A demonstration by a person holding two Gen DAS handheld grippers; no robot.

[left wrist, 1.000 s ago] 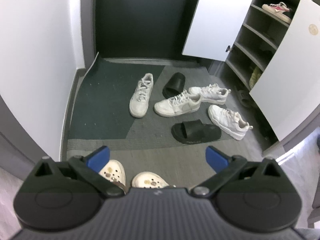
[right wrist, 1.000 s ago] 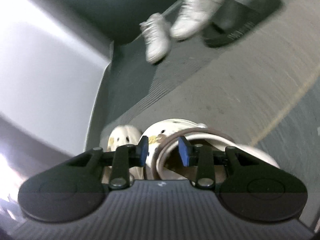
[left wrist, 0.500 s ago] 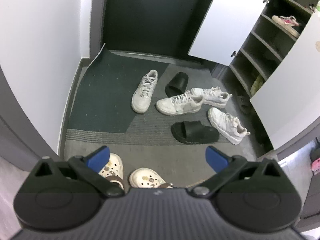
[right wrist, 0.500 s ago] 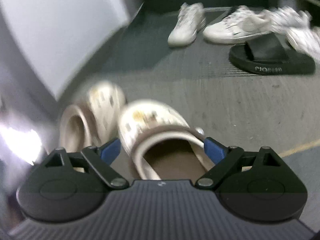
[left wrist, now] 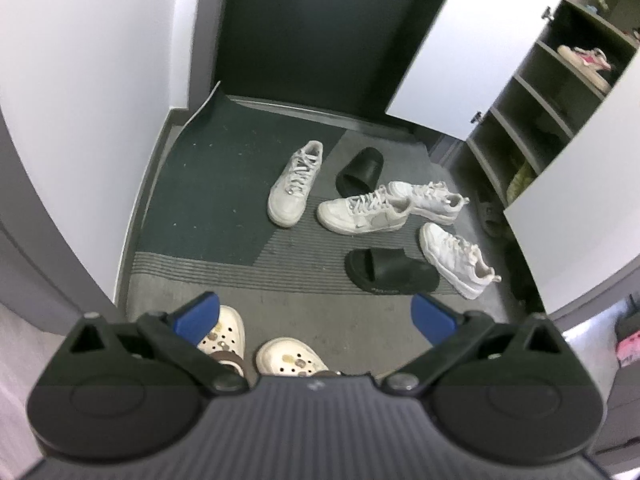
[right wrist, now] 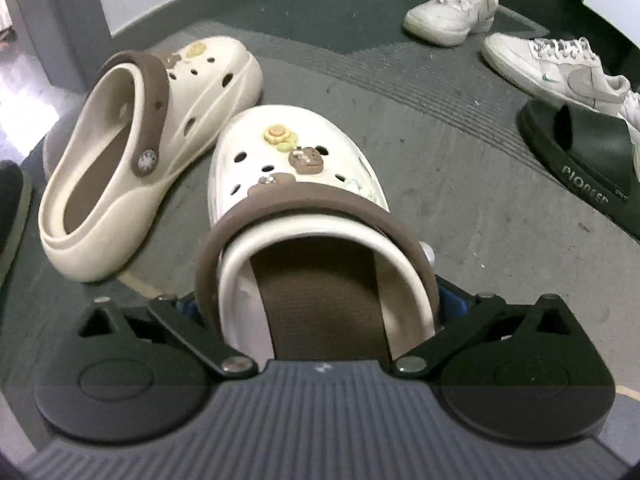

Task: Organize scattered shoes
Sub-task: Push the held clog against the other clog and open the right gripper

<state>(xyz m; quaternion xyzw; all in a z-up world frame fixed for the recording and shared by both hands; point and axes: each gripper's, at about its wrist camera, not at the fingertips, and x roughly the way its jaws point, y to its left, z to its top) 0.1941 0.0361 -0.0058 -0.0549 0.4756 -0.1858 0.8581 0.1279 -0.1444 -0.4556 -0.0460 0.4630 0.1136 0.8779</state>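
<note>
Two cream clogs with brown straps lie near the doorway edge. One clog (right wrist: 296, 184) stands upright on the floor, its heel between the fingers of my right gripper (right wrist: 320, 300). The jaws are opening wide and show no grip on the heel. The other clog (right wrist: 132, 152) lies tilted on its side just left of it. My left gripper (left wrist: 316, 314) hovers open and empty above both clogs (left wrist: 222, 334). Farther in lie several white sneakers (left wrist: 364, 214) and two black slides (left wrist: 390, 270).
An open shoe cabinet (left wrist: 532, 128) with white doors stands at the right, with a pink sneaker (left wrist: 588, 60) on an upper shelf. A dark green mat (left wrist: 224, 184) covers the far left floor before a dark door. White walls close in on the left.
My right gripper went from shut on the clog's heel rim to wide apart and rolled level. The clog now stands beside its mate. My left gripper drifted slightly and stayed open.
</note>
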